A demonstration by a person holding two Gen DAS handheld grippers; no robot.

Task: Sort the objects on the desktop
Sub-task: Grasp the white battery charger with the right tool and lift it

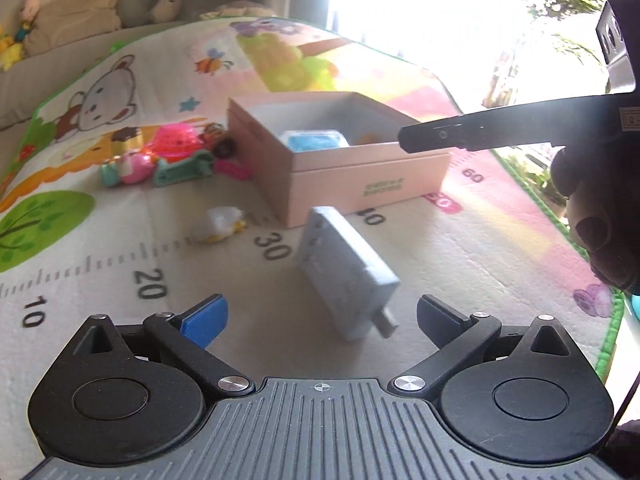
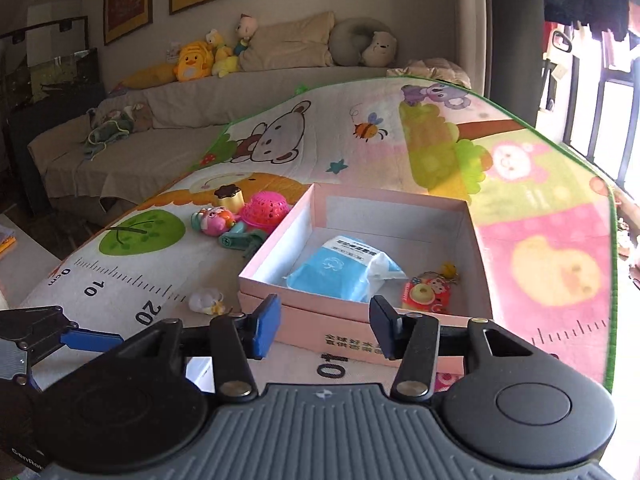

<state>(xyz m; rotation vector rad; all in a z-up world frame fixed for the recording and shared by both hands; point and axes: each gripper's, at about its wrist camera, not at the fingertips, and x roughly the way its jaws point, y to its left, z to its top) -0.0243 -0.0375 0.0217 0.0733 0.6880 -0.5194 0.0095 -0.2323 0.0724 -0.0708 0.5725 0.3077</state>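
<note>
A pink open box [image 1: 360, 184] [image 2: 476, 232] sits on the play mat. It holds a blue tissue pack [image 2: 344, 268] [image 1: 312, 142] and a red-and-yellow toy [image 2: 426, 294]. A grey adapter with a metal plug [image 1: 344, 272] lies on the mat just ahead of my open, empty left gripper [image 1: 320, 320]. My right gripper [image 2: 324, 328] is open and empty over the box's near wall; one of its fingers [image 1: 460, 136] shows above the box in the left wrist view. A small white-and-yellow toy [image 1: 220, 224] [image 2: 208, 302] lies left of the box.
A cluster of toys lies left of the box: a pink basket [image 2: 266, 208] [image 1: 176, 142], a pink figure [image 2: 214, 220], a green clip [image 1: 184, 168] and a pudding toy [image 2: 229, 197]. A sofa with plush toys [image 2: 196, 60] stands behind.
</note>
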